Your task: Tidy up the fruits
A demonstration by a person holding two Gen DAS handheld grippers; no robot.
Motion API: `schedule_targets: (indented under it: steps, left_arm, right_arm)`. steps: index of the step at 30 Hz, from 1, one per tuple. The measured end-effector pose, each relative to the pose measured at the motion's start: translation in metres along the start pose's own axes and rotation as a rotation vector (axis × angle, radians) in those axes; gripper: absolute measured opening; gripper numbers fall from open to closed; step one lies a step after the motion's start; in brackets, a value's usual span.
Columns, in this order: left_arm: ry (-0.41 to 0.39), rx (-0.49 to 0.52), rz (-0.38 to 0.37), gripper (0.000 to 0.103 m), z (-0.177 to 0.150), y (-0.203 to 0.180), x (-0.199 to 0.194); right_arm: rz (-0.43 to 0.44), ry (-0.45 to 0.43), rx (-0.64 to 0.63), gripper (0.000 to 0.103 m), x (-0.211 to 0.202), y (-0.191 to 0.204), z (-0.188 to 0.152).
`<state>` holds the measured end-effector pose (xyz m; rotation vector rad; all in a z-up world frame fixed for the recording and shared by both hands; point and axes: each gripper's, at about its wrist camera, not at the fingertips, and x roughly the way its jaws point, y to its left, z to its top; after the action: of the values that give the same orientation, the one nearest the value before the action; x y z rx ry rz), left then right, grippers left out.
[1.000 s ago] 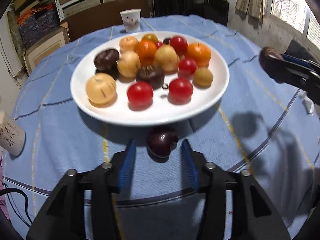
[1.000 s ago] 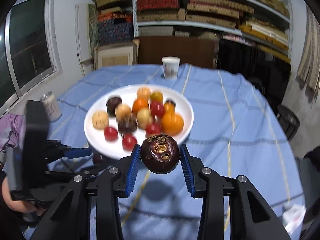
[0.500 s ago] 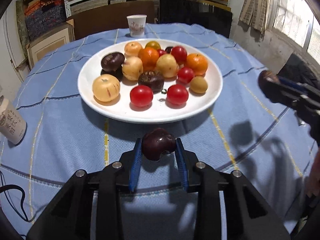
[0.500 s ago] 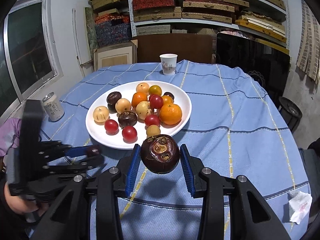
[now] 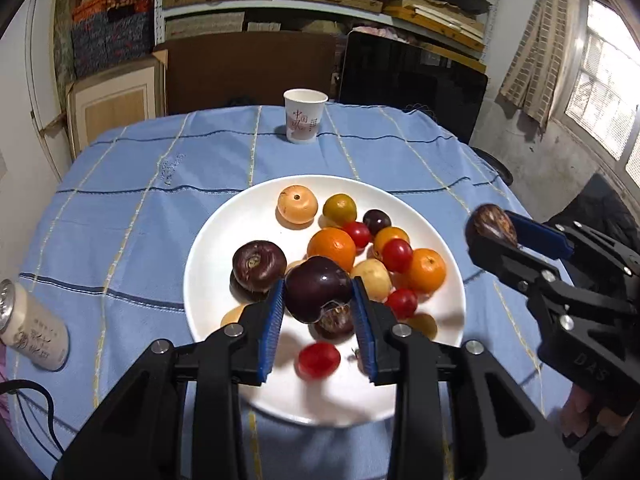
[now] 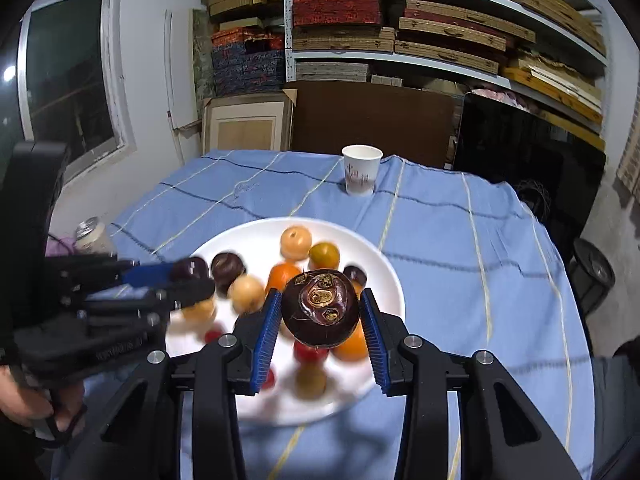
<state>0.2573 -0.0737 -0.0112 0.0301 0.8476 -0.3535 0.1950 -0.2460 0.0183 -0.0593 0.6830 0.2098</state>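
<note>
A white plate on the blue checked tablecloth carries several fruits: oranges, red tomatoes, pale round fruits and dark purple ones. My left gripper is shut on a dark purple fruit, held in the air above the plate's near half. My right gripper is shut on a dark purple mangosteen, also raised over the plate. Each gripper shows in the other's view: the right one at the right edge with its fruit, the left one at the left, blurred.
A paper cup stands at the table's far edge. A drink can sits at the left side of the table. Shelves stacked with boxes and a cardboard carton fill the back wall. A hand grips each gripper handle.
My left gripper closed on the dark purple fruit that lay on the cloth before the plate and lifted it over the plate. The right gripper, still holding its mangosteen, rose and moved toward the plate.
</note>
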Motion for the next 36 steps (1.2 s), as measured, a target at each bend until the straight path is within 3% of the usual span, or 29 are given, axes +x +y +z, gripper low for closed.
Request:
schedule_targets:
  steps: [3, 7, 12, 17, 22, 25, 28, 31, 36]
  left_arm:
    - [0.023, -0.010, 0.011, 0.034, 0.001, 0.004, 0.014]
    - [0.018, -0.012, 0.044, 0.073, -0.001, 0.011, 0.019]
    - [-0.009, -0.020, 0.059, 0.088, -0.008, 0.019, 0.002]
    - [-0.039, -0.004, 0.069, 0.095, -0.036, 0.016, -0.039]
    - [-0.135, 0.054, 0.146, 0.098, -0.089, 0.001, -0.110]
    - [-0.156, 0.006, 0.123, 0.098, -0.117, -0.001, -0.147]
    - [-0.129, -0.035, 0.073, 0.098, -0.142, -0.003, -0.175]
    - [-0.139, -0.019, 0.072, 0.098, -0.162, -0.009, -0.196]
    - [-0.169, 0.043, 0.110, 0.098, -0.188, -0.032, -0.227]
  right_arm:
    - [0.038, 0.032, 0.009, 0.041, 0.032, -0.001, 0.013]
    - [0.048, 0.045, -0.001, 0.049, 0.049, 0.002, 0.016]
    - [0.049, 0.016, 0.032, 0.056, 0.030, 0.000, 0.009]
    - [0.016, -0.010, 0.068, 0.075, -0.021, 0.005, -0.017]
    - [-0.013, -0.106, 0.134, 0.099, -0.097, 0.013, -0.066]
    - [-0.041, -0.129, 0.170, 0.099, -0.133, 0.017, -0.096]
    - [-0.055, -0.087, 0.201, 0.099, -0.155, 0.020, -0.120]
    - [-0.083, -0.042, 0.204, 0.099, -0.171, 0.026, -0.137]
    - [-0.100, -0.044, 0.199, 0.099, -0.196, 0.038, -0.156]
